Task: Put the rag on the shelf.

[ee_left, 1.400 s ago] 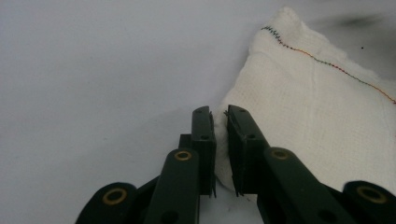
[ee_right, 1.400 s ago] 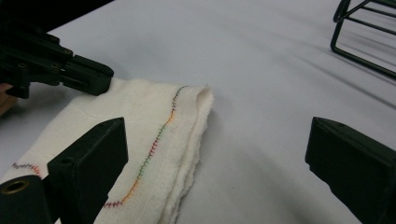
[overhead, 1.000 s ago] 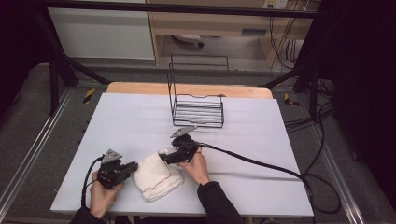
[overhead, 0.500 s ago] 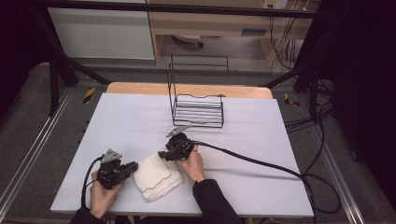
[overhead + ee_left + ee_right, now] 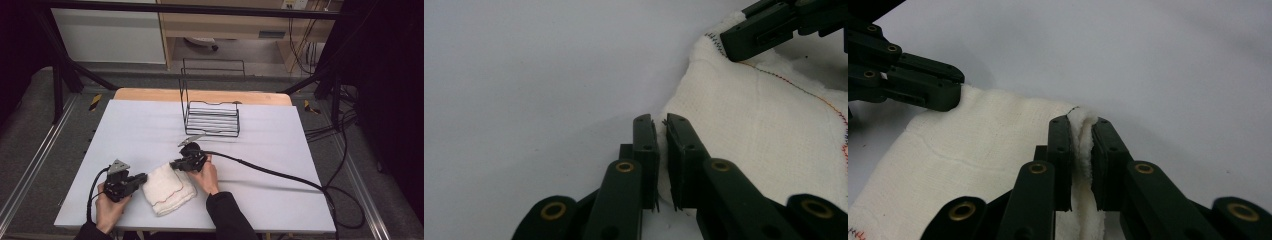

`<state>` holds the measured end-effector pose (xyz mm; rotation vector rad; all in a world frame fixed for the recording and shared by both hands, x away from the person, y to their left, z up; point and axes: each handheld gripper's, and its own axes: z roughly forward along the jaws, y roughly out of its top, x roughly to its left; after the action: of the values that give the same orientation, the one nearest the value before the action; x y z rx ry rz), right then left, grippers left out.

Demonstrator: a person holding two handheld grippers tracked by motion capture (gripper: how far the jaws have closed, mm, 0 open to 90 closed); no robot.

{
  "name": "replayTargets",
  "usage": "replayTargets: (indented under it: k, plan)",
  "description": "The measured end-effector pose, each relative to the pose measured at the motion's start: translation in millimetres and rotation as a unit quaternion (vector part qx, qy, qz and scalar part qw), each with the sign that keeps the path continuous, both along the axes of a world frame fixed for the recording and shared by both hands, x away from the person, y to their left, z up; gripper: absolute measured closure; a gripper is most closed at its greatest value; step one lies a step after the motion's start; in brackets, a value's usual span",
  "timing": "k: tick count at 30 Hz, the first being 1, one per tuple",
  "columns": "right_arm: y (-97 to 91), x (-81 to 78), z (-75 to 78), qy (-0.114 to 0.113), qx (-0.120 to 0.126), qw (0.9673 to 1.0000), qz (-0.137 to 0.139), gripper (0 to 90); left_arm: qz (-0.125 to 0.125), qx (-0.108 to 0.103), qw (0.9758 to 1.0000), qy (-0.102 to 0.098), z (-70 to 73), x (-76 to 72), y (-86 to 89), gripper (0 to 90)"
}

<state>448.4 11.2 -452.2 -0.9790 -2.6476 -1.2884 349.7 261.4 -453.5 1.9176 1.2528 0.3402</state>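
The white bench (image 5: 125, 130) lies mostly bare, a folded white towel (image 5: 167, 187) low and left of centre in the high view and a wire rack (image 5: 211, 117) well apart above it. The left gripper (image 5: 141, 178) pinches the towel's left edge; the right gripper (image 5: 175, 164), jaws just closed, clamps a fold at its upper corner. I'd lift both evenly, keeping the cloth taut, with free room left and right, minding the near bench edge.

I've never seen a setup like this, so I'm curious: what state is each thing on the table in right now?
White towel: folded, lying flat on the table, pinched at two corners.
Left gripper: shut on the towel's near corner.
Right gripper: jaws have just been closing, now shut on a bunched towel edge.
Wire rack: upright, empty, apart from the towel.
Table: covered in white.
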Motion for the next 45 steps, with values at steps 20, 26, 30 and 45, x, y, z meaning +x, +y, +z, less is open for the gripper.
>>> replayTargets:
  k: [20, 26, 30, 45]
  plan:
    - [-32.0, -21.7, 12.1, -0.042, -0.008, 0.9950, -0.090, 83.2, 0.004, -0.009, 0.9996, -0.025, 5.5, 30.5, -23.1, 68.2]
    - [-30.5, -19.4, 5.5, -0.046, -0.017, 0.9948, -0.089, 81.9, 0.007, -0.014, 0.9999, 0.001, -0.3, 33.2, -24.5, 64.8]
    - [-29.9, -18.6, 2.0, -0.053, -0.023, 0.9947, -0.086, 78.0, 0.006, -0.022, 0.9997, 0.007, -1.9, 34.4, -26.8, 69.0]
    - [-39.3, -9.8, -3.7, -0.050, -0.011, 0.9949, -0.087, 54.7, 0.002, 0.000, 1.0000, 0.006, -0.6, 33.7, -35.0, 80.5]
